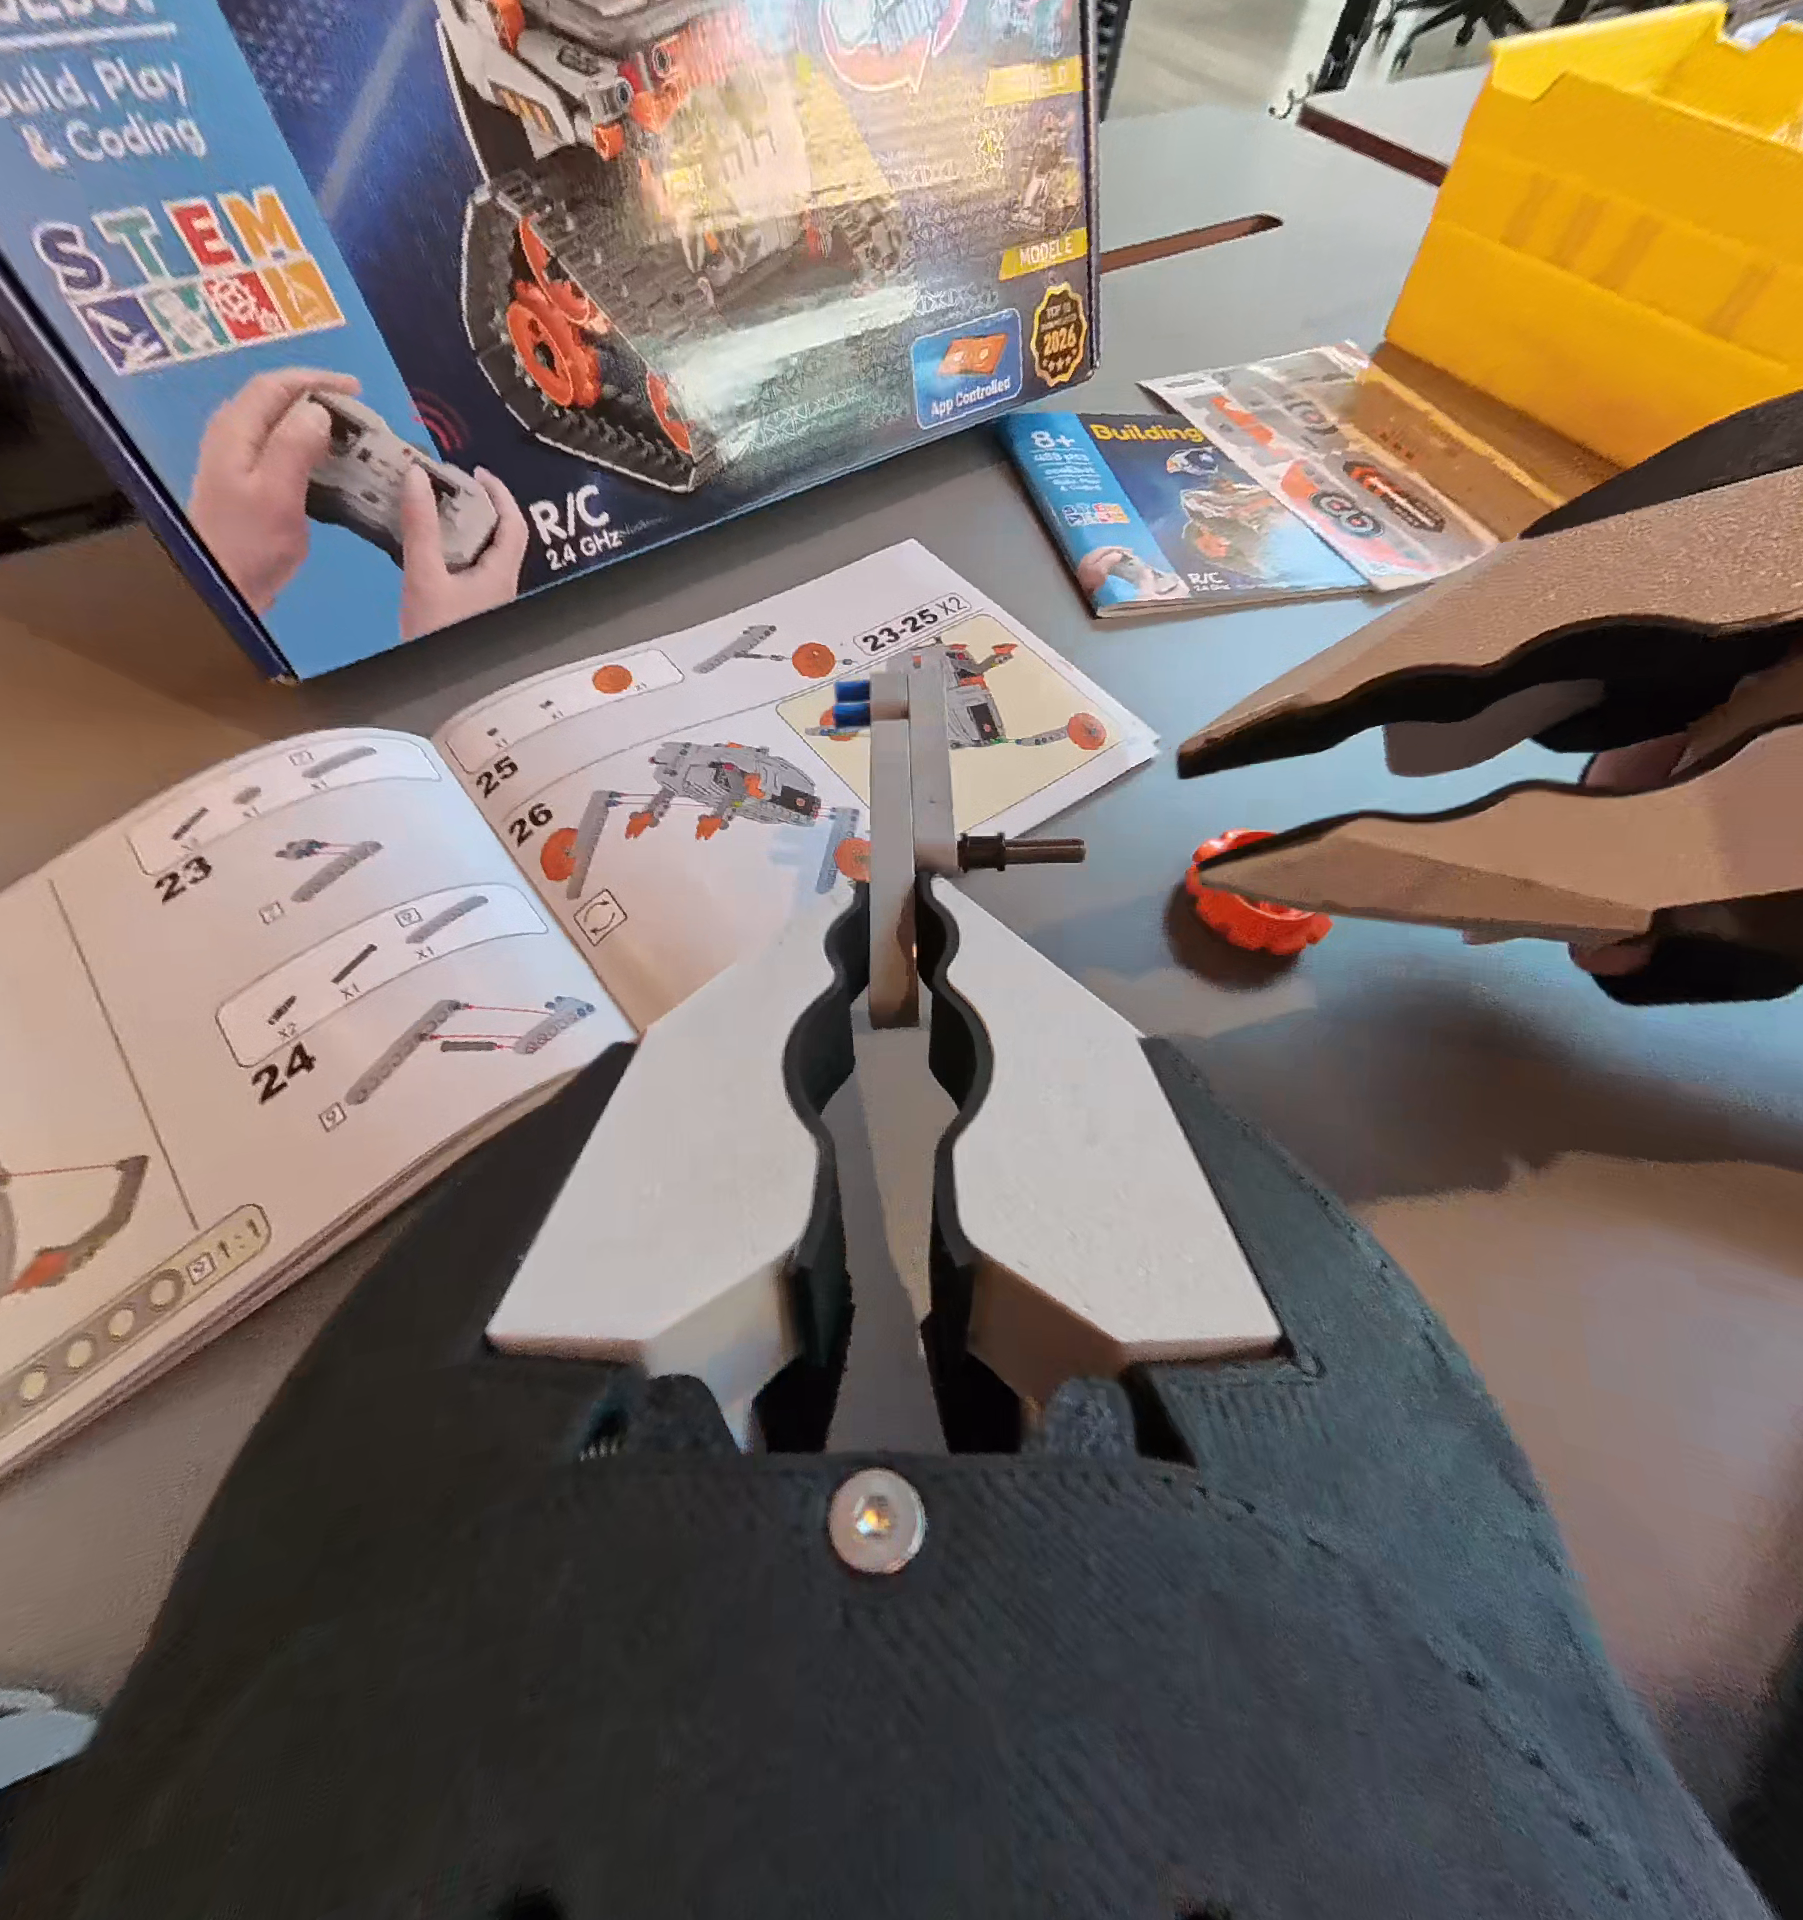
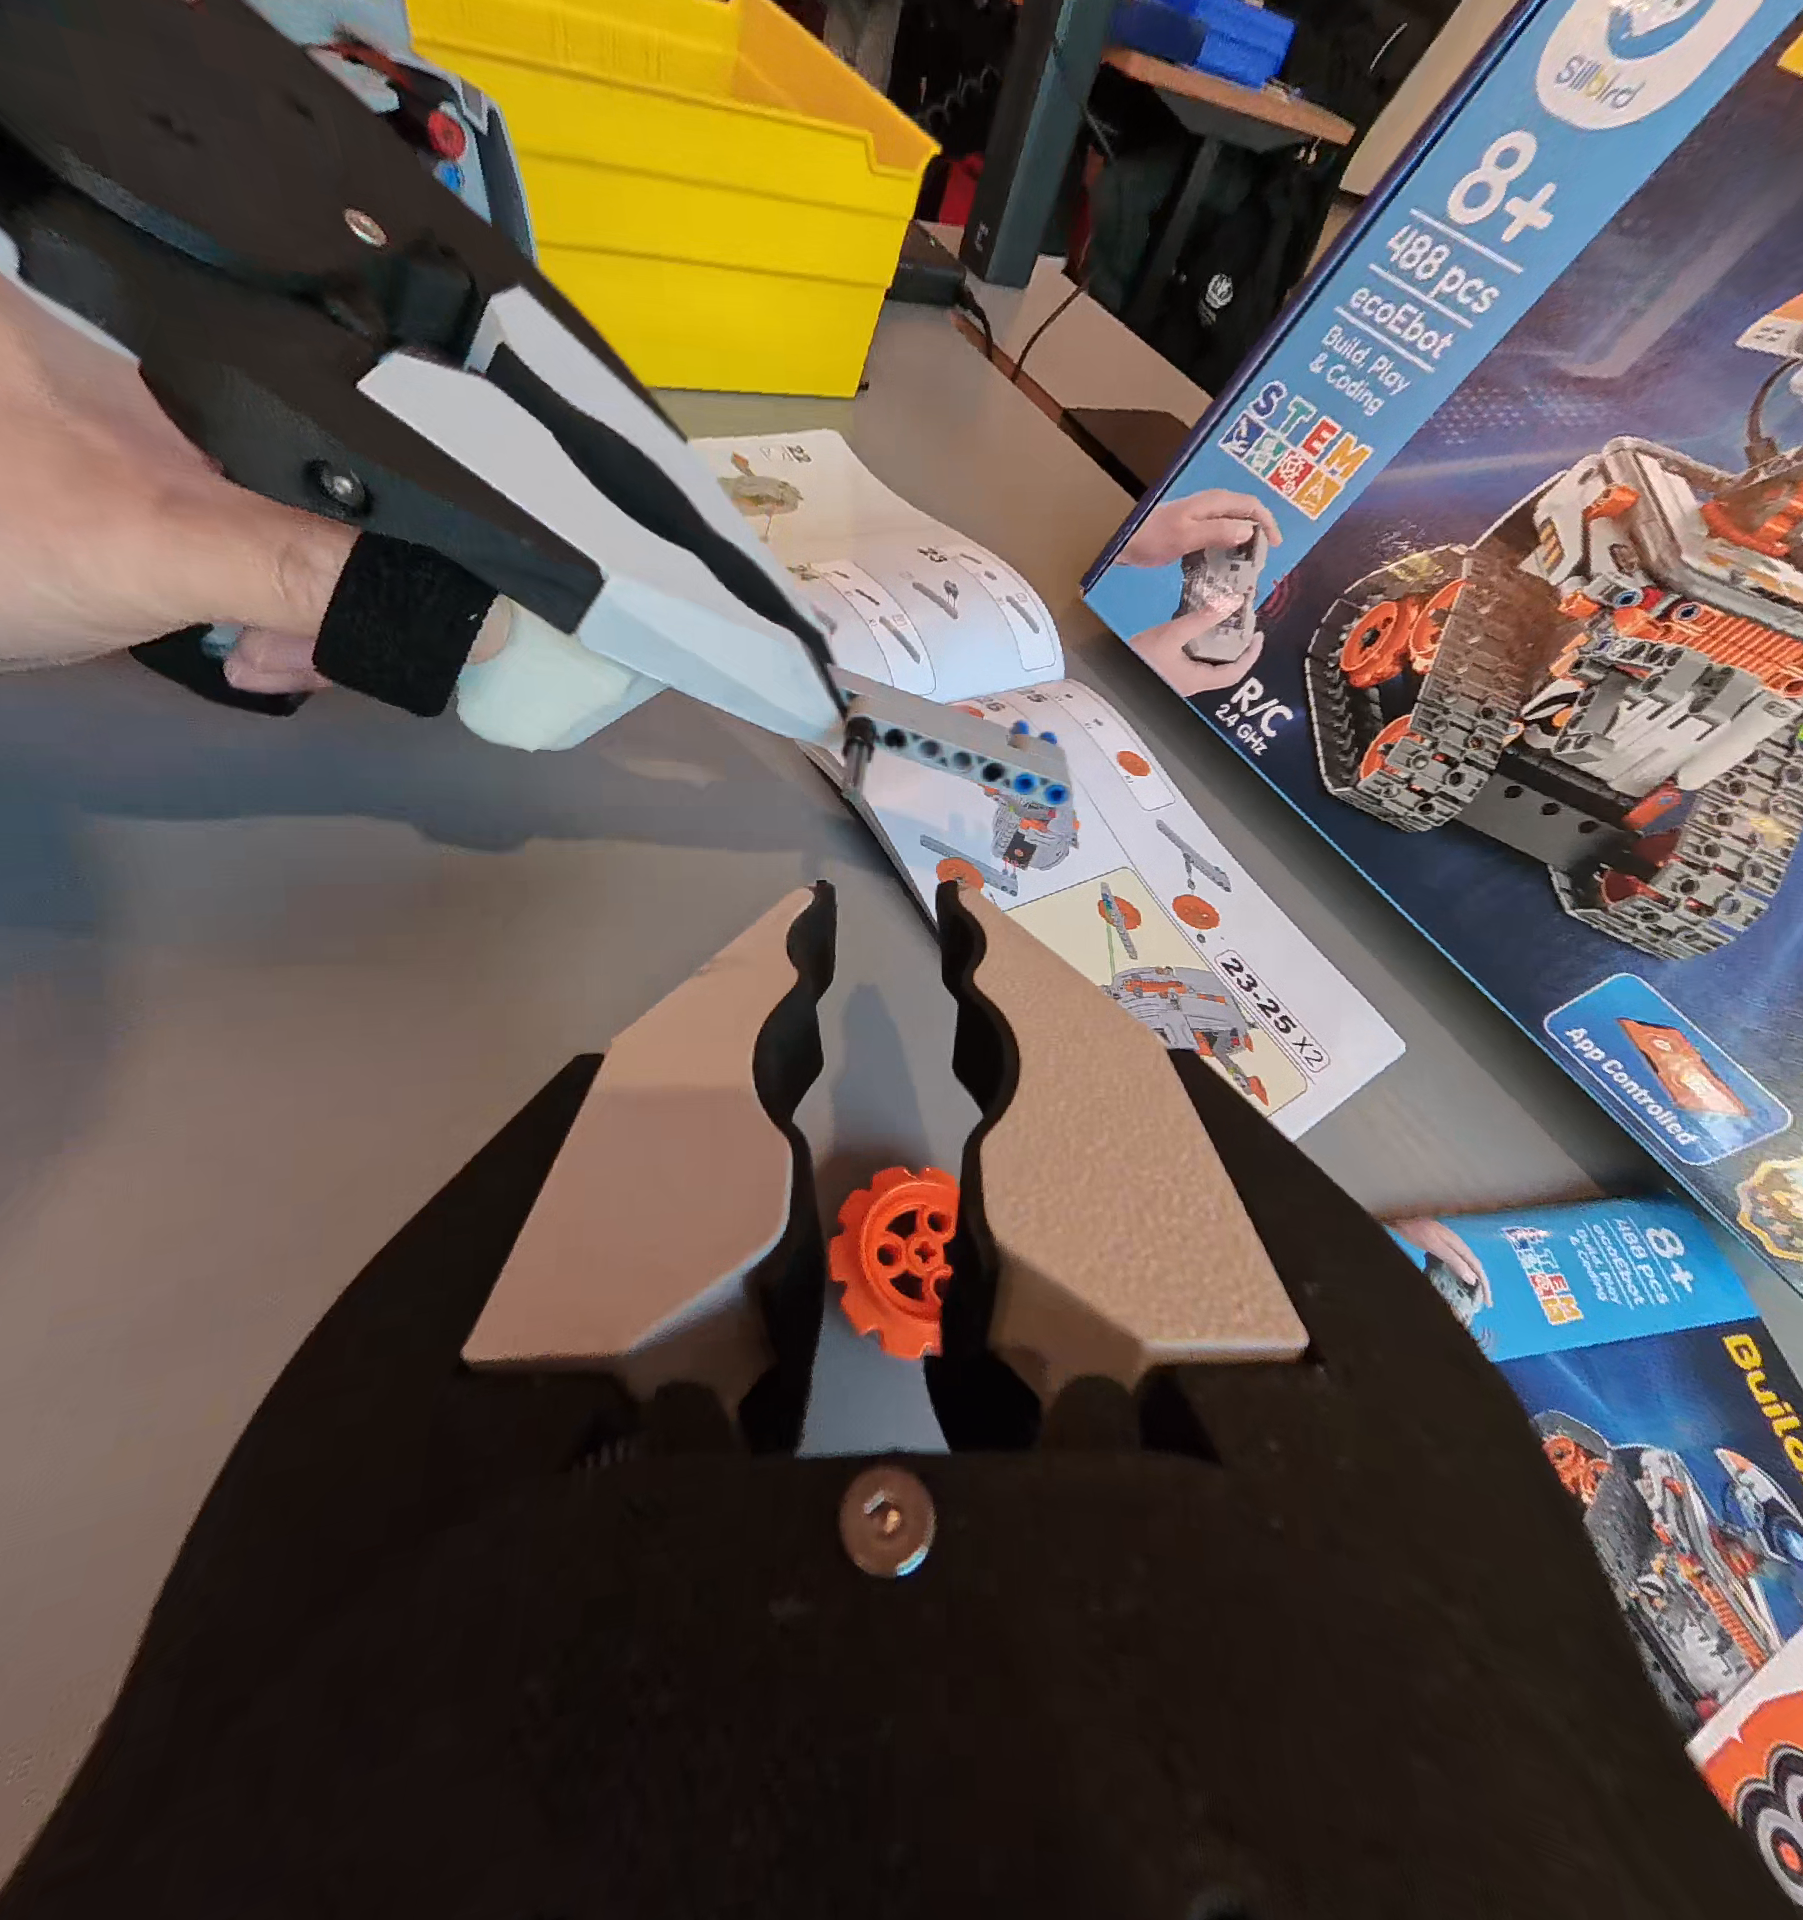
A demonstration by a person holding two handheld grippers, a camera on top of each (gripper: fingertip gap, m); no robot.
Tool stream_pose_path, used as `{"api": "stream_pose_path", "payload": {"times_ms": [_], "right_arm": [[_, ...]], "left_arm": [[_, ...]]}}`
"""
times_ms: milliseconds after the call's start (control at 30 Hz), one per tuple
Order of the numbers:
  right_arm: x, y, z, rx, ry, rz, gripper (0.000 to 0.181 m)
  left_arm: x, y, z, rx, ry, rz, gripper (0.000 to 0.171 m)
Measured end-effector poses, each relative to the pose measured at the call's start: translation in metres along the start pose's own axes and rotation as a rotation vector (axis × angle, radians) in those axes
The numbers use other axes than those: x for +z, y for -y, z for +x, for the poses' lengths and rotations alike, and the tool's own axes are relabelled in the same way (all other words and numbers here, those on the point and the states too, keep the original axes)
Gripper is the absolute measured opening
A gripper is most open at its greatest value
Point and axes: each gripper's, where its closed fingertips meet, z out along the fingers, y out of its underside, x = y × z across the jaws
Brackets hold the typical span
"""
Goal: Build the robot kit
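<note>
My left gripper (image 1: 895, 906), with white fingers, is shut on a grey beam assembly (image 1: 907, 790) and holds it upright above the open instruction booklet (image 1: 357, 935). A dark axle (image 1: 1022, 852) sticks out of the beam to the right. In the right wrist view the left gripper (image 2: 840, 717) holds the beam (image 2: 964, 753), which has blue pins at its far end. My right gripper (image 2: 884, 896), with tan fingers, is open just above the table. An orange gear (image 2: 892, 1262) lies flat on the table under the gap between its fingers. In the left wrist view the gear (image 1: 1255, 914) sits beneath the right gripper (image 1: 1193, 826).
A large blue toy box (image 1: 564, 312) (image 2: 1551, 623) stands behind the booklet (image 2: 1136, 883). A yellow bin (image 1: 1624, 229) (image 2: 699, 208) stands on the grey table (image 2: 357, 987). A small blue booklet (image 1: 1157, 509) (image 2: 1655, 1455) and a sticker sheet (image 1: 1323, 468) lie beside the box. The gap from one gripper's tips to the other's is roughly 6 cm.
</note>
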Motion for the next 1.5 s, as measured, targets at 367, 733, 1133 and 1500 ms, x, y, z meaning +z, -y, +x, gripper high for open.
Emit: {"api": "stream_pose_path", "payload": {"times_ms": [367,733,1133,1500], "right_arm": [[0.008,0.008,-0.011,0.18,0.08,0.037,0.019],[0.008,0.002,-0.005,0.25,0.103,-0.002,0.002],[-0.001,0.005,-0.002,0.204,0.123,-0.002,0.002],[-0.014,-0.003,0.002,0.199,0.167,-0.008,0.002]], "left_arm": [[0.003,-0.001,0.015,0.079,-0.002,-0.005,0.006],[0.004,0.003,0.028,0.105,-0.045,0.024,0.008],[0.002,0.004,0.038,0.095,-0.115,0.032,0.015],[-0.01,0.012,0.046,-0.154,-0.335,0.045,0.023]]}}
